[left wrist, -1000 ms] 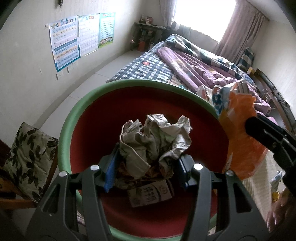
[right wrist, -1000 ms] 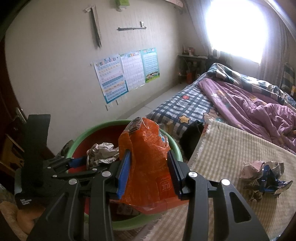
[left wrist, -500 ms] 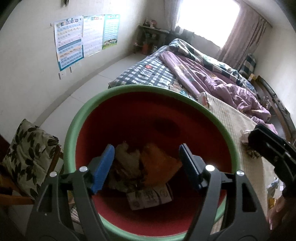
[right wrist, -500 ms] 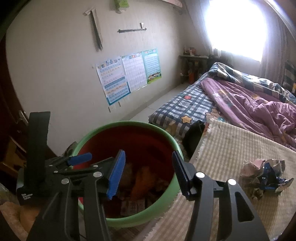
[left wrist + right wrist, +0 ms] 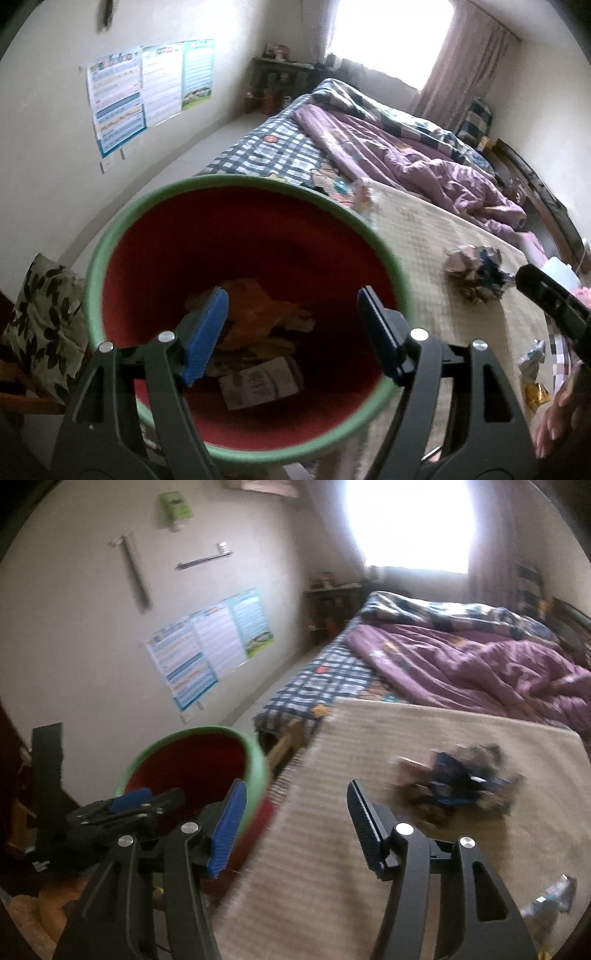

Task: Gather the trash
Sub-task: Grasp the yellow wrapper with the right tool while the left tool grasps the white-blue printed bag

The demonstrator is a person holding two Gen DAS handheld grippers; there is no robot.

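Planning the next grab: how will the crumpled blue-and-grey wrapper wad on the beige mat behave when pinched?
The crumpled blue-and-grey wrapper wad looks thin and creased, so probably light and floppy. Its loose folds may squash or partly slip free. It is irregular, so unlikely to roll.

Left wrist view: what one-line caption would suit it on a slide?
Open, empty left gripper over a green-rimmed red bin holding an orange bag and paper, crumpled trash waiting on the mat beside it.

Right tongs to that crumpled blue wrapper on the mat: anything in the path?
Nothing visible. The right tongs are empty, jaws opening, and only bare mat lies between them and the crumpled wrapper. The bin sits off to the left of that path.
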